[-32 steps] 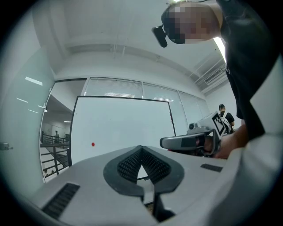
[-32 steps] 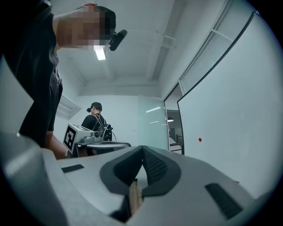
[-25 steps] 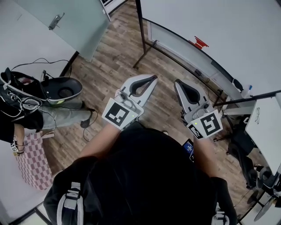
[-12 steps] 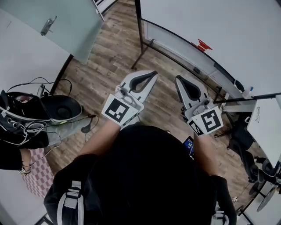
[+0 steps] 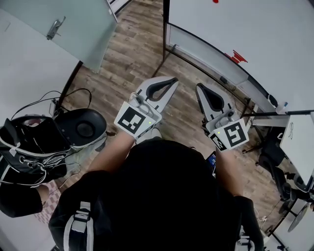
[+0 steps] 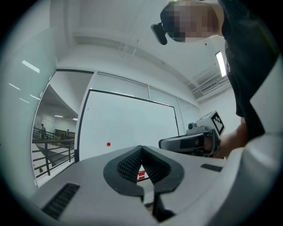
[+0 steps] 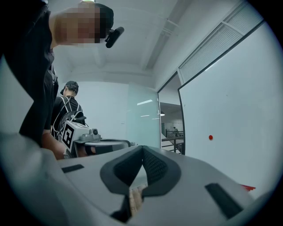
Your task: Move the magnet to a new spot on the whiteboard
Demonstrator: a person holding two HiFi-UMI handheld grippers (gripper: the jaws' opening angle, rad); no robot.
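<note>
A small round red magnet [image 6: 108, 144] sticks on the big whiteboard [image 6: 132, 119]; the right gripper view has this magnet [image 7: 210, 137] on the whiteboard [image 7: 239, 110] too, and it peeks in at the head view's top edge [image 5: 215, 1]. My left gripper [image 5: 172, 81] and right gripper [image 5: 198, 87] are held side by side above the wooden floor, well short of the board. Both are shut with nothing between the jaws. The left gripper [image 6: 141, 148] points at the board, the magnet to its left. A red object [image 5: 239, 56] sits at the board's lower rail.
The whiteboard's black stand leg [image 5: 164, 44] reaches onto the floor ahead. A round grey-and-black device [image 5: 81, 128] with cables lies at the left. A glass door [image 5: 73, 22] stands at the back left. Another person with a backpack [image 7: 68, 110] stands nearby. A desk [image 5: 297, 142] is at the right.
The head view has swung, so the board sits further right and the magnet shows at the top edge. Both grippers stay shut and have hardly moved.
</note>
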